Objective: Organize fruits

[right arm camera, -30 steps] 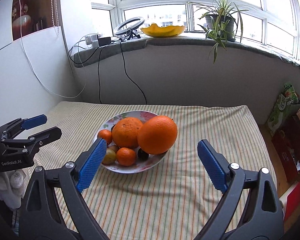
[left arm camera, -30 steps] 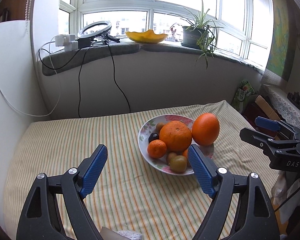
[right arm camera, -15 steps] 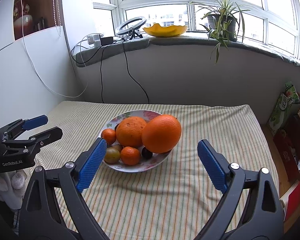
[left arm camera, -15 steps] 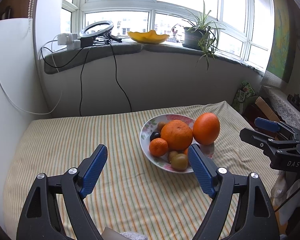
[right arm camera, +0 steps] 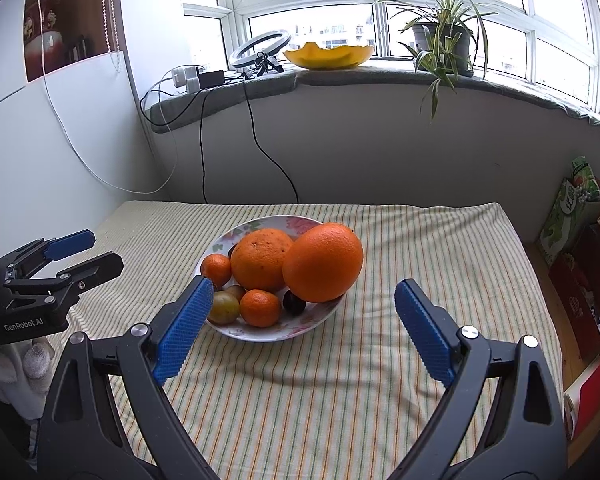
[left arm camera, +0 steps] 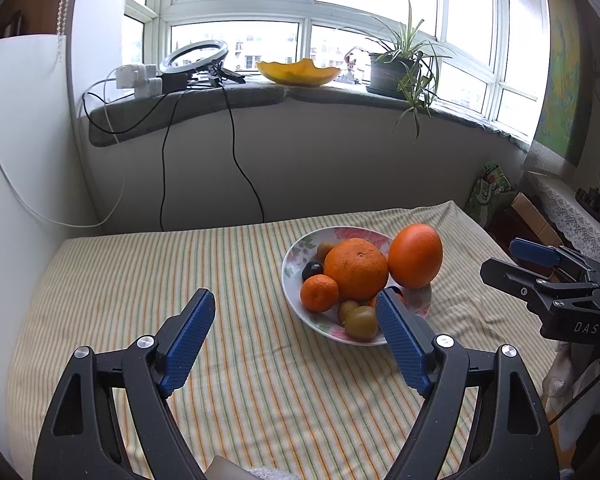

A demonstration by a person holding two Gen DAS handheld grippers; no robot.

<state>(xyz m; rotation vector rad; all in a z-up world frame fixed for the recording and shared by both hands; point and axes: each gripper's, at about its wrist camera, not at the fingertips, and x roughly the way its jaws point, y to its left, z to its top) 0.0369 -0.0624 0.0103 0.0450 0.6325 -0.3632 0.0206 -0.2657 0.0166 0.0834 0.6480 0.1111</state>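
Note:
A floral plate full of fruit stands on the striped tablecloth. On it lie a smooth big orange, a dimpled big orange, small mandarins, a dark plum and greenish-brown small fruits. My left gripper hovers open over bare cloth, left of and in front of the plate. My right gripper hovers open just in front of the plate, nothing between its pads.
The striped table runs back to a grey wall with hanging cables. The sill holds a ring light, a yellow bowl and a potted plant. Boxes and a green bag stand by the table's right side.
Both views have shifted slightly, so the plate sits a little further right in each picture. Both grippers keep the same wide opening, and the fruit has not moved.

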